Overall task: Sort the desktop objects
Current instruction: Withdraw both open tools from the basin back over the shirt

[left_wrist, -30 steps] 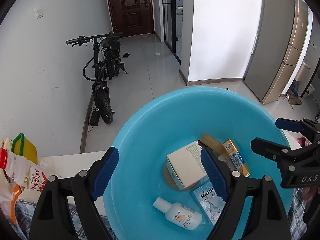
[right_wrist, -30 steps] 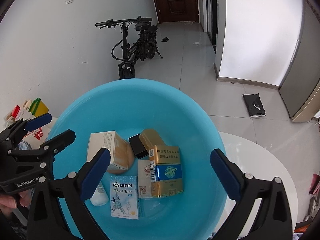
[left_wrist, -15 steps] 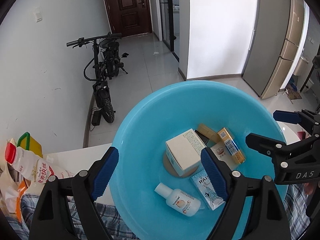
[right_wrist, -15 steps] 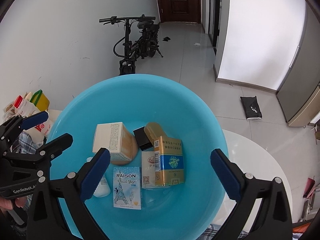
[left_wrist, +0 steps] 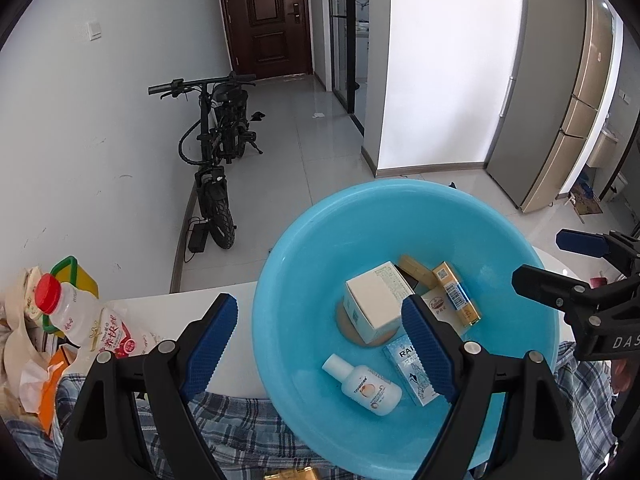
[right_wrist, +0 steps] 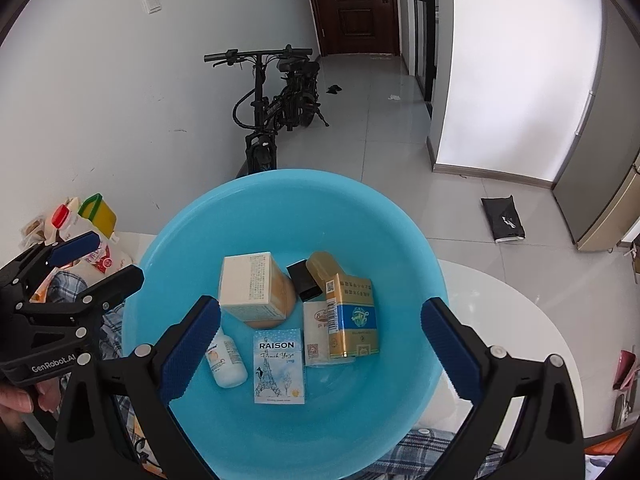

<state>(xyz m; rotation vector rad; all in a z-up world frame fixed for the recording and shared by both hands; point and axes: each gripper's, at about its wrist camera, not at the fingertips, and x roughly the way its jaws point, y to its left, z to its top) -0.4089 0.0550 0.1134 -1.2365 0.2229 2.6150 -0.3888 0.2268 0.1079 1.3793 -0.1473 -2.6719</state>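
Note:
A blue plastic basin stands on the table and holds a white carton, a small white bottle, a pale blue RAISON box, a gold and blue pack, a white pack and a small black box. My left gripper is open and empty over the basin's left rim. My right gripper is open and empty above the basin's contents; it also shows in the left wrist view.
A red-capped drink bottle and snack bags lie at the table's left end by a yellow container. A checked cloth lies under the basin on the white table. An electric bike stands on the floor beyond.
Both grippers have drawn back and up from the basin, so it sits lower and smaller in view. The left view has shifted left. Both stay open and empty.

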